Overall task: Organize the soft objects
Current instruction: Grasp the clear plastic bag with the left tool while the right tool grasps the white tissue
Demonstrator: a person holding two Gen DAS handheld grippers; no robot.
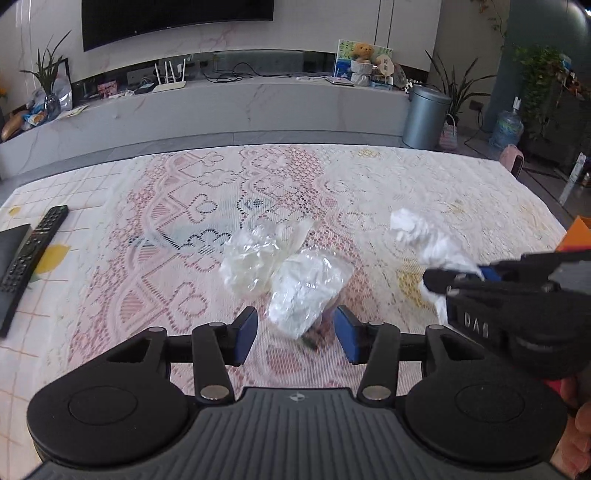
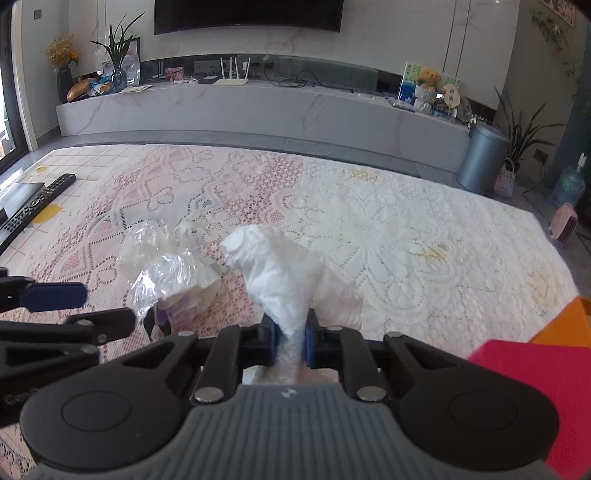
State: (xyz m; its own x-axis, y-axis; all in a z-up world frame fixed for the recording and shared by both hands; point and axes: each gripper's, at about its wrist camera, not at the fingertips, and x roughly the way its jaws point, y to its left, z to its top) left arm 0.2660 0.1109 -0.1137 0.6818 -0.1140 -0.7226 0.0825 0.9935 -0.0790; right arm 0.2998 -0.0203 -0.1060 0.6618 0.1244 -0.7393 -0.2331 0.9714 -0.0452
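Right hand-held gripper (image 2: 289, 341), closed on a crumpled white bag (image 2: 284, 273), lifts it above the surface's (image 2: 406, 229) near right area. Left hand-held gripper (image 1: 295, 328), jaws wide apart and empty, straddles a clear plastic bundle (image 1: 284, 273) mid-surface. Likely next: close on the bundle.

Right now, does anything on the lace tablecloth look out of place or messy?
Only the task's own clutter: crumpled clear plastic bags lie loose mid-table, and the right tongs pinch a scrunched white plastic bag. Nothing spilled.

Home living room, wall television (image 2: 247, 14), marble console (image 2: 258, 110), houseplants (image 2: 118, 40)
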